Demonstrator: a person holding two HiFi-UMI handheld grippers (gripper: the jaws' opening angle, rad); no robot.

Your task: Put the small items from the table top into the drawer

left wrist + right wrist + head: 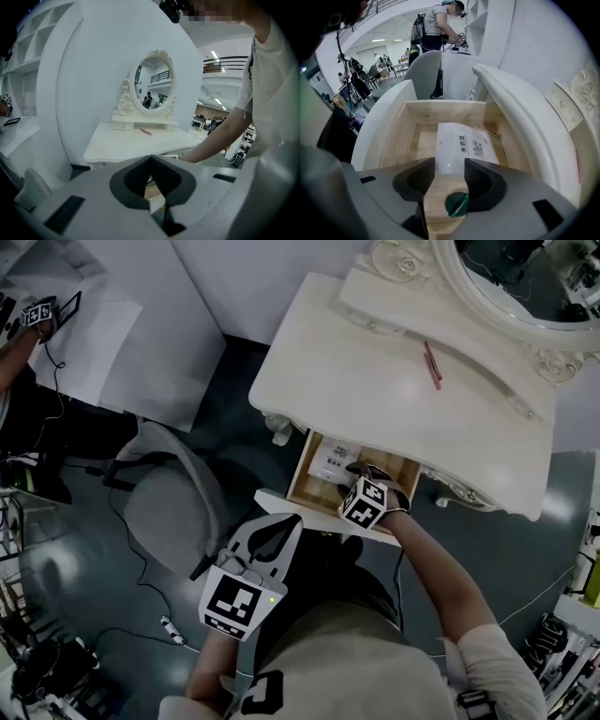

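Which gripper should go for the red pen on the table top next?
Probably right. The right gripper is open above the drawer, at the table's front edge, nearer the red pen. The left gripper is shut, back by the chair.

The open drawer [302, 486] juts from the front of the dressing table [375, 399]. A flat packet [464, 143] lies in it, with a small round cap [457, 204] near the packet on the drawer floor. A pen [432, 365] lies on the table top before the mirror [511, 273]. A chair [169, 507] stands left of the drawer.
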